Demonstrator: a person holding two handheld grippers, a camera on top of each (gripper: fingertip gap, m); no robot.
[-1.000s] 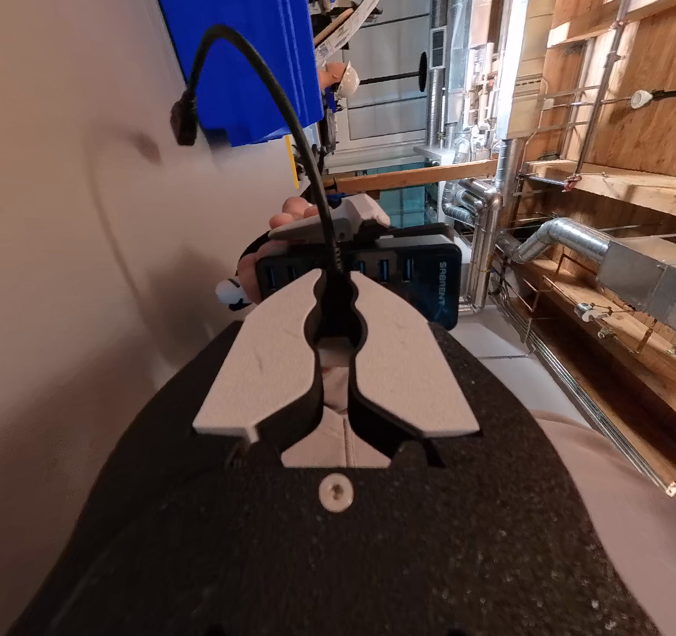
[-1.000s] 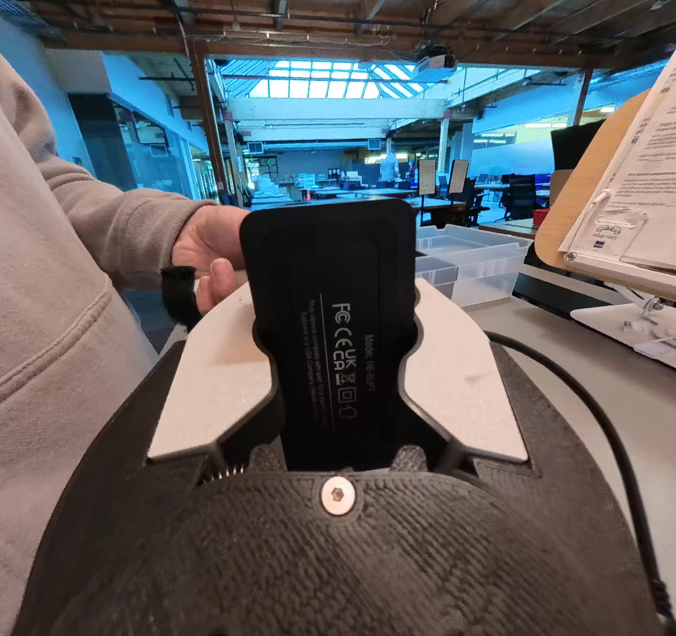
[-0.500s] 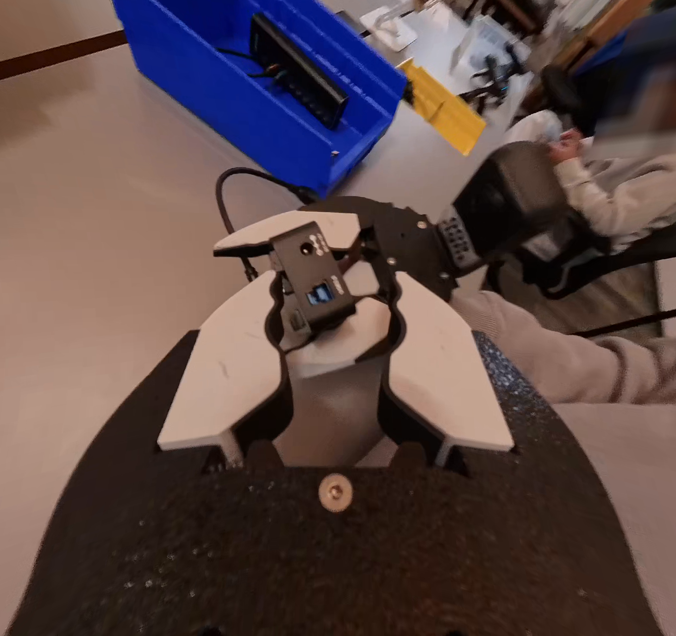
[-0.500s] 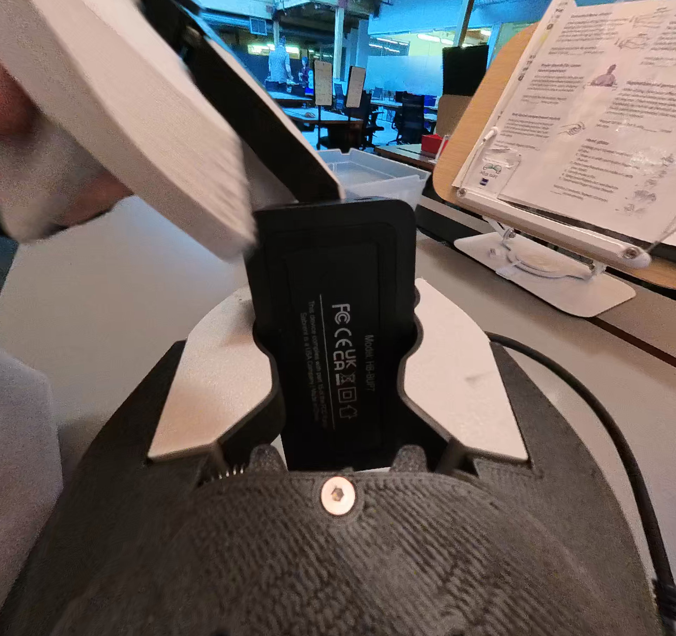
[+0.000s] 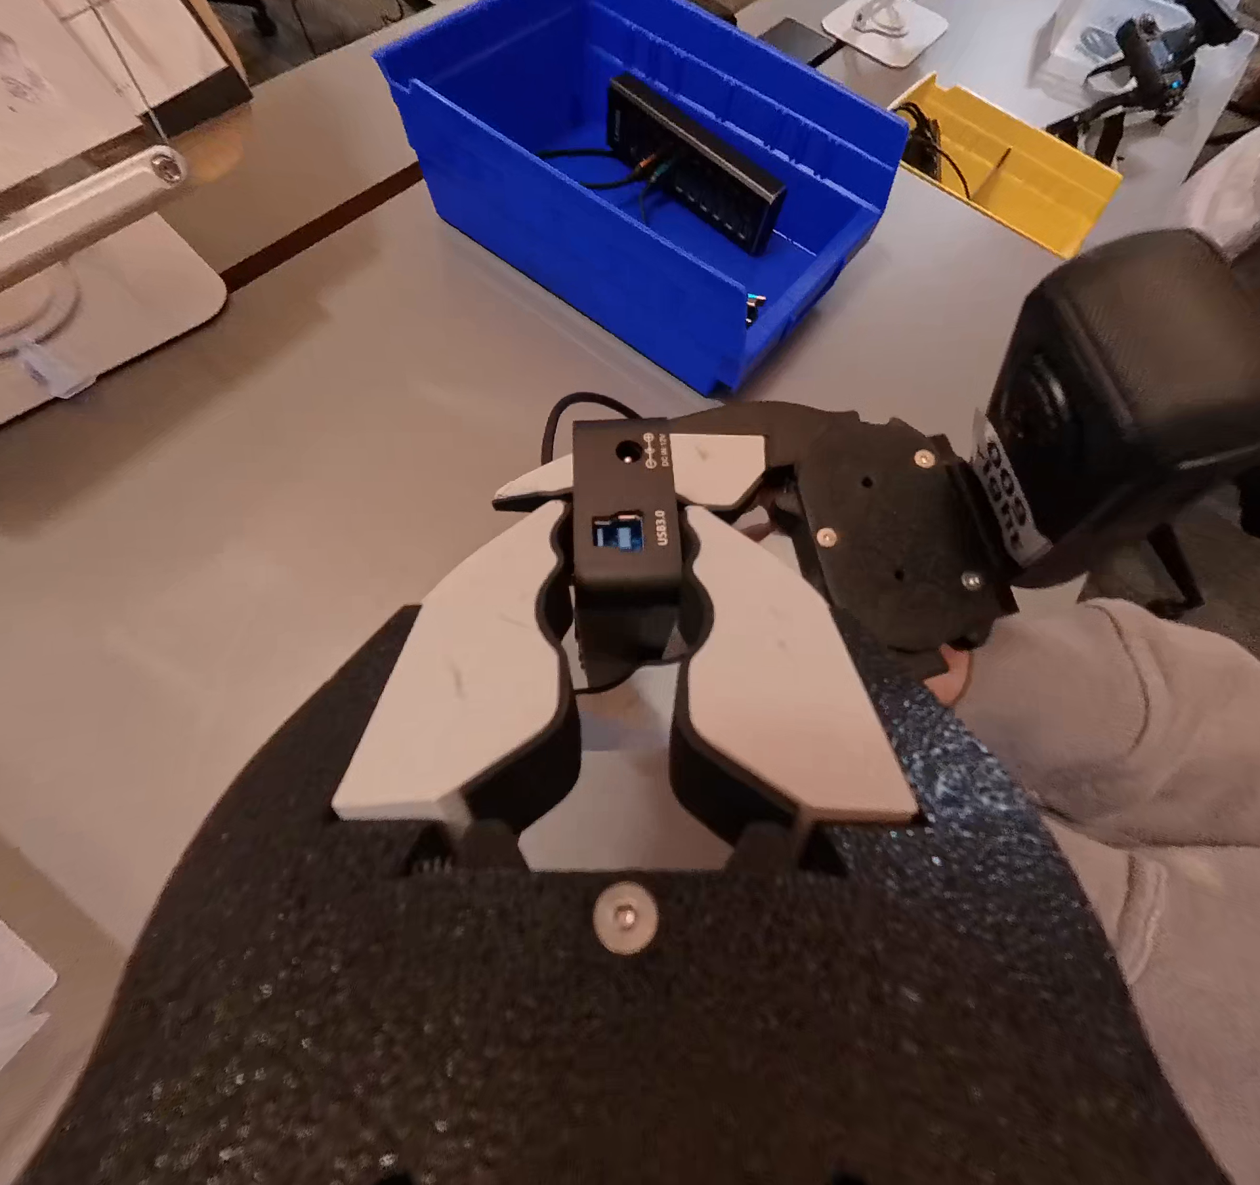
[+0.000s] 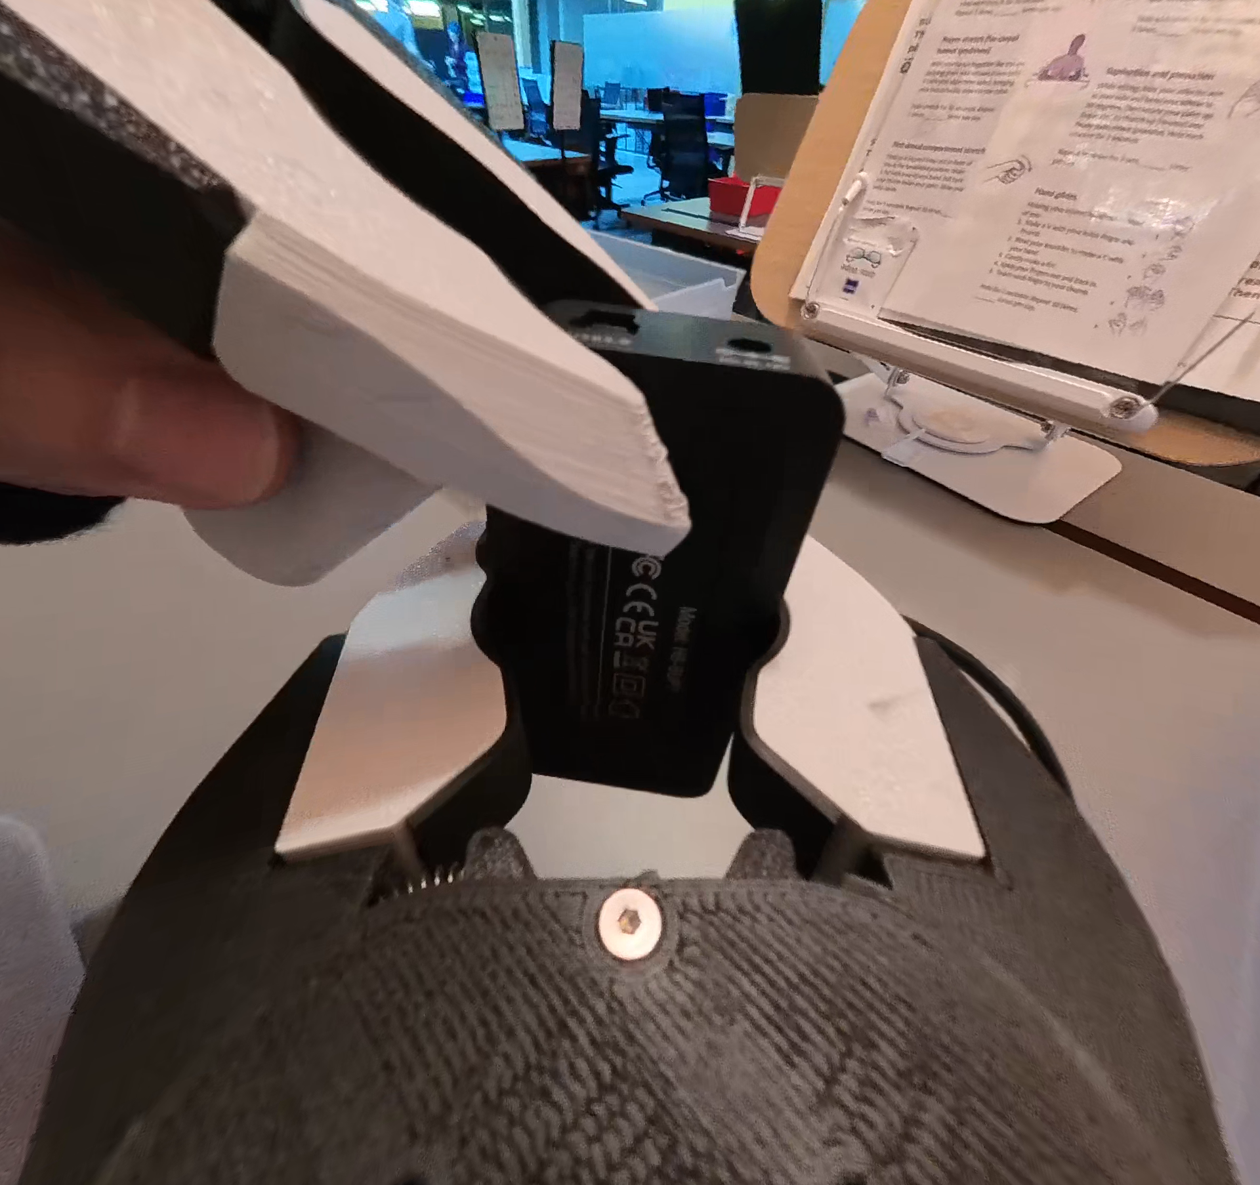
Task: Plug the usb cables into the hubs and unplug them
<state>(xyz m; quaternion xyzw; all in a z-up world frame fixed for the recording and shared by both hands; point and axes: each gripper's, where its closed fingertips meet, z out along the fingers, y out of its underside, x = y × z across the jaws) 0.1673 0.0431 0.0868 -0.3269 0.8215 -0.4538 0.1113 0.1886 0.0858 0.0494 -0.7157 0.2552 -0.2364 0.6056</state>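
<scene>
Having let the cable (image 5: 566,402) go, my left gripper (image 5: 624,539) clamped the hub (image 5: 624,470) between its jaws, the unplugging seemingly done; I couldn't tell whether my right gripper (image 6: 631,579) gripped it.

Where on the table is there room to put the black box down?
Bare grey table lies left of the hub, between the white stand base and the blue bin. Crowded: right, by the other gripper, and the yellow bin.
</scene>
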